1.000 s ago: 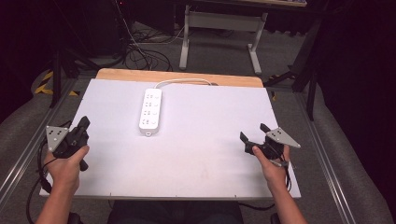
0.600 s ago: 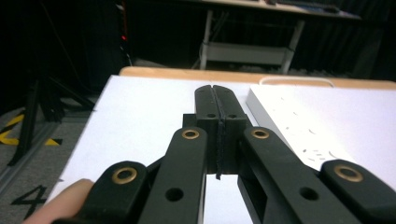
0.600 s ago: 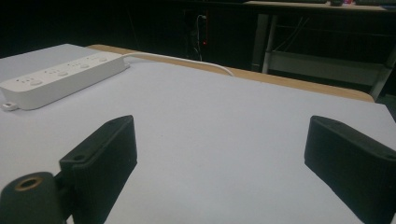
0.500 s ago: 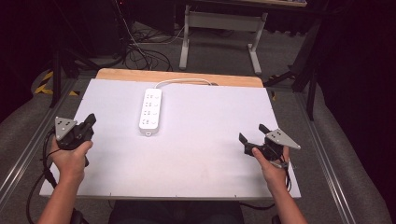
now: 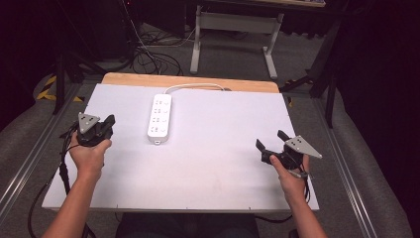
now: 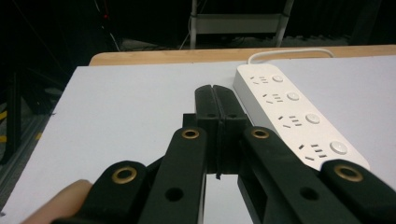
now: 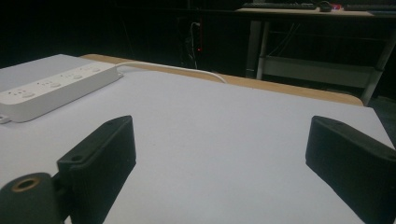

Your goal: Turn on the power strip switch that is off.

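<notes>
Power strip (image 5: 159,118) lies untouched, just right of the left gripper (image 5: 108,124), whose jaws are pressed together; right gripper (image 5: 270,146) gapes wide, well apart. No step is evident yet.

I cannot read any text, brand or number here. The white power strip (image 6: 299,119) carries only socket holes and round buttons, without legible letters, and the grey plates on the grippers near it are blank.

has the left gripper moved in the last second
Yes. The left gripper has gone forward and a little inward, toward the white power strip, which lies in the same place on the table.
</notes>
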### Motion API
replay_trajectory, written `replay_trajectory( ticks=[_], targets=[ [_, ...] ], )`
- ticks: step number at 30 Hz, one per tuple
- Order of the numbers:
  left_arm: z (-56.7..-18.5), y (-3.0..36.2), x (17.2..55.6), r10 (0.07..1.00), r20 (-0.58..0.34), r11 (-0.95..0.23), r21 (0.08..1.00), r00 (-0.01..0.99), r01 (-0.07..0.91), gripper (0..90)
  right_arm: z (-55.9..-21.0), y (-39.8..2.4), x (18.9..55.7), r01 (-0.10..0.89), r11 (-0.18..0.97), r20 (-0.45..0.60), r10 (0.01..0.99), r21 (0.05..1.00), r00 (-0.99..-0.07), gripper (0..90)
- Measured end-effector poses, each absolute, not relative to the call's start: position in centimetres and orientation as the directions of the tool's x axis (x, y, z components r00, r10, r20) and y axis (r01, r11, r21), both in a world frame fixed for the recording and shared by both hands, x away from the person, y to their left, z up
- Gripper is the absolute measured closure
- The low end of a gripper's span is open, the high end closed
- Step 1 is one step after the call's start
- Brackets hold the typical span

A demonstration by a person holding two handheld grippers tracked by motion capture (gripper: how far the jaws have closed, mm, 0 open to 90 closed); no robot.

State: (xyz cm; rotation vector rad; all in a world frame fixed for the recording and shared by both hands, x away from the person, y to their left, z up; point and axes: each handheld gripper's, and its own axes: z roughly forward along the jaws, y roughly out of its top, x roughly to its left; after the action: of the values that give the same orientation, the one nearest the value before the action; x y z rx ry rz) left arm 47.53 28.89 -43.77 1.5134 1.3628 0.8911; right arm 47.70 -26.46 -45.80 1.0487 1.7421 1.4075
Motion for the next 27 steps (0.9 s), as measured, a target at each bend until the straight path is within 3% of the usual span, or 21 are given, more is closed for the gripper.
replay_trajectory(
  ticks=[27],
  targets=[
    [-43.2, 22.8, 53.6, 0.97, 0.001, -0.124, 0.864, 0.243, 0.489, 90.0, -45.8, -26.2, 47.9, 0.172, 0.114, -0.019, 0.881, 0.979, -0.472, 9.2]
  ],
)
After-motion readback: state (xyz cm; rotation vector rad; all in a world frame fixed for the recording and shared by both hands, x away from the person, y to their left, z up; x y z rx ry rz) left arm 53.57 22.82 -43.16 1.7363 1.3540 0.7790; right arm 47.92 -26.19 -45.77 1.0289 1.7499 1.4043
